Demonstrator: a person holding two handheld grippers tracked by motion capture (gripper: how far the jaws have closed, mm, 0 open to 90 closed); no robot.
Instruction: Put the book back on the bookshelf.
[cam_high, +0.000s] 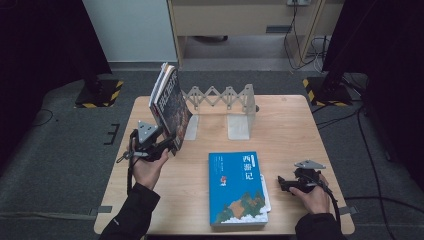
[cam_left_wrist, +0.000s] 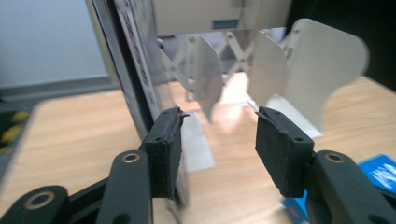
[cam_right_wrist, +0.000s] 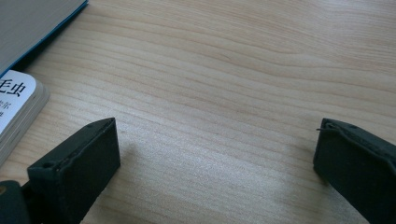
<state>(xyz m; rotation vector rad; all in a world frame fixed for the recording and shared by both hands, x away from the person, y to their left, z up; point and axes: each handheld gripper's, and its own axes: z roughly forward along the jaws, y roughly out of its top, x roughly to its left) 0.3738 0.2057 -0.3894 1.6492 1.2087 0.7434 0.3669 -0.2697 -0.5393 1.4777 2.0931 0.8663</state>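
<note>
high view: dark books (cam_high: 170, 102) stand upright but tilted at the upper left of the table (cam_high: 290, 125), leaning away from the white accordion book rack (cam_high: 222, 100) just to their right. the rack has upright metal plates, one near the books and one further right toward frame centre. left gripper (cam_high: 167, 145) sits at the lower edge of the standing books, held by the left hand (cam_high: 147, 167), sleeve coming up from the bottom left.

left gripper view: jaws apart, released, nothing pressed between the pads. the left pad (cam_left_wrist: 163, 149) is right against the dark book cover (cam_left_wrist: 130, 70), the right pad well clear of it. rack plates (cam_left_wrist: 308, 65) blurred behind, upper right of frame.

blue book (cam_high: 239, 187) lies flat at lower centre of the high view, cover up with white characters, a second lighter book partly under its right edge. right gripper (cam_high: 284, 184) rests on the table at lower right, just beside the blue book, not touching it.

right gripper view: jaws wide apart, released, bare wood between them. the edge of the blue book (cam_right_wrist: 32, 28) and a white book corner (cam_right_wrist: 18, 100) sit at the far left of frame.
</note>
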